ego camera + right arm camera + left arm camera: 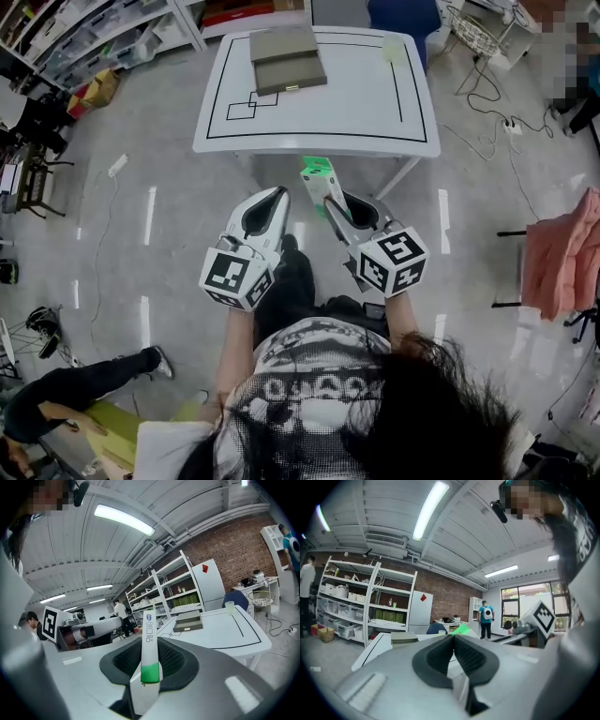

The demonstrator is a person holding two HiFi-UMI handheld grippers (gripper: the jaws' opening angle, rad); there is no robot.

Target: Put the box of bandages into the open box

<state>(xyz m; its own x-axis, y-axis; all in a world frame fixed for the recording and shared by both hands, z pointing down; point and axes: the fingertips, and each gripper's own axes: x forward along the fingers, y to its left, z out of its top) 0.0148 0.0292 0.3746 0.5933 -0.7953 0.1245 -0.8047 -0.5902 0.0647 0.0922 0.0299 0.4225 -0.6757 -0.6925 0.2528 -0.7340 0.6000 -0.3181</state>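
My right gripper (330,201) is shut on the box of bandages (317,175), a slim white box with a green end. The box stands upright between the jaws (149,645) and sticks out toward the table. The open box (286,58), flat and grey-olive, lies at the far left of the white table (375,112), well ahead of both grippers; it also shows in the right gripper view (188,620). My left gripper (280,193) hovers beside the right one, off the table's near edge. Its jaws meet at the tips (453,637) with nothing between them.
A pale cup (392,52) stands at the table's far right. Black lines mark the tabletop. Storage shelves (84,37) fill the back left. A pink cloth (562,253) hangs on a stand to the right. A seated person (56,398) is at lower left; cables lie on the floor.
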